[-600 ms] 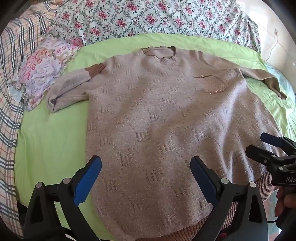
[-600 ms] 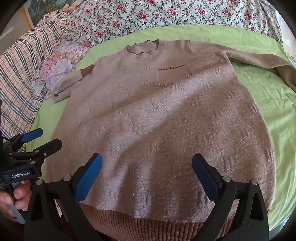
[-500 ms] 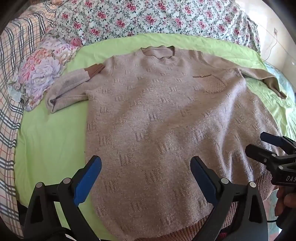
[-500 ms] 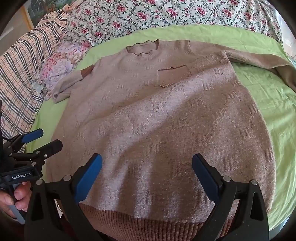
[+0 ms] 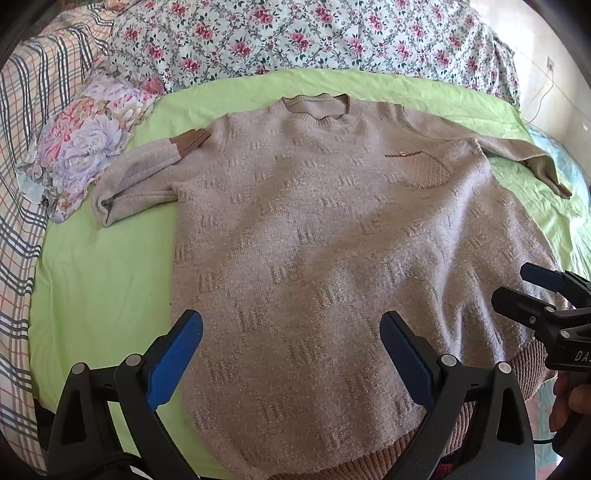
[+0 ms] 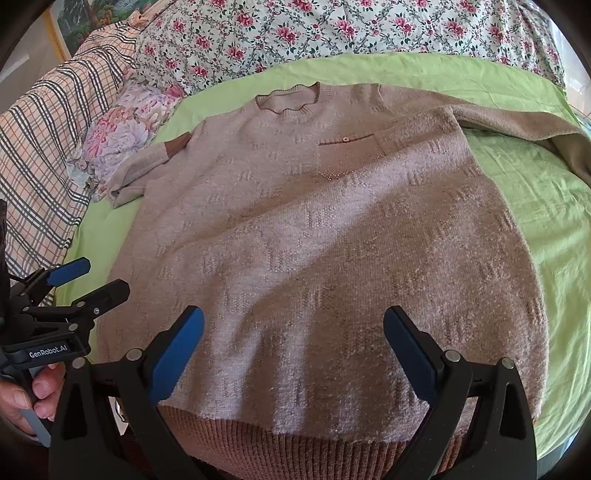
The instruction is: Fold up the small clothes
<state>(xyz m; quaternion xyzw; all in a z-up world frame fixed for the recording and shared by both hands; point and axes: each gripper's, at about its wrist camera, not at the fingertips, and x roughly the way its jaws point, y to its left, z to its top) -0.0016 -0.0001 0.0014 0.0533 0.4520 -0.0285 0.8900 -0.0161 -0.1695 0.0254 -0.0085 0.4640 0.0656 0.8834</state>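
Lying flat: nubbly knit sweater (image 5: 332,258), ribbed hem | left gripper (image 5: 291,354) wide | right gripper (image 6: 293,343) wide

Sweater (image 5: 332,258): one, with two sleeves and one chest pocket (image 5: 424,170). Green sheet (image 5: 99,280): one. Rose-print cover (image 5: 295,33): one, along the far side. Plaid cloth (image 5: 22,147): one, on the left. Bundle with large pastel flowers (image 5: 85,136): one. Tools: two, left tool (image 5: 291,354) and right tool (image 6: 293,350), each with two blue-padded fingers.
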